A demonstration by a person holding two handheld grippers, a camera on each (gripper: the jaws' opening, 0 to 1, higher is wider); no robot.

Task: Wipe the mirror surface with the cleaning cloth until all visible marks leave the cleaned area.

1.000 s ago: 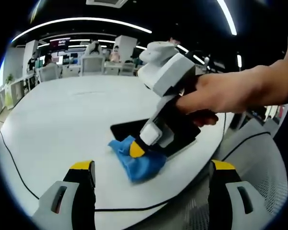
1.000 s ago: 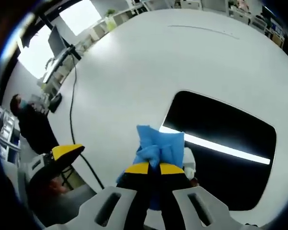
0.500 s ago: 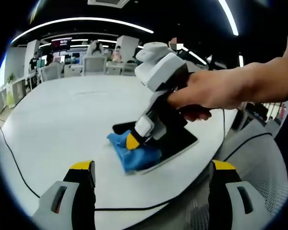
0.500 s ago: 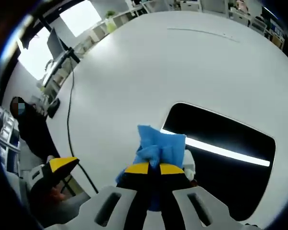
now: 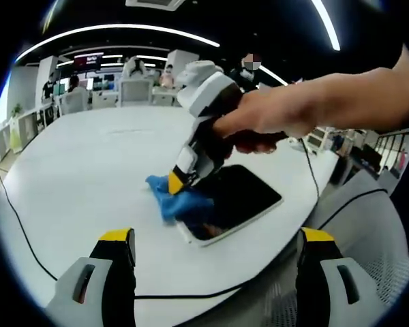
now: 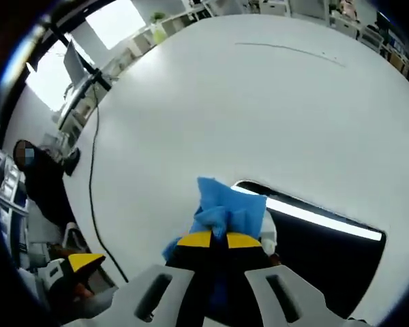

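On the white table (image 5: pixel 75 170), near its edge closest to the person, the mirror (image 5: pixel 235 201) lies flat, dark and reflective, with a bright strip of ceiling light running across it in the right gripper view (image 6: pixel 320 221). The blue cleaning cloth (image 5: pixel 174 197) sits at the mirror's far-left corner, partly on the glass and partly over the rim onto the table (image 6: pixel 232 211). The right gripper (image 6: pixel 213 240) has its yellow-tipped jaws clamped together on the cloth and presses it down; a hand (image 5: pixel 273 119) holds this gripper (image 5: pixel 177 180) from the right. Compared with one second ago, the cloth has travelled from the mirror's near-left corner along the left edge to the far-left corner, and the near part of the glass is now uncovered. This indicates one wiping stroke along that edge is complete; the remaining surface to the right probably awaits further passes. No marks can be made out on the glass at this resolution. The left gripper (image 5: pixel 215 255) hovers well apart from the mirror, jaws spread wide and holding nothing.
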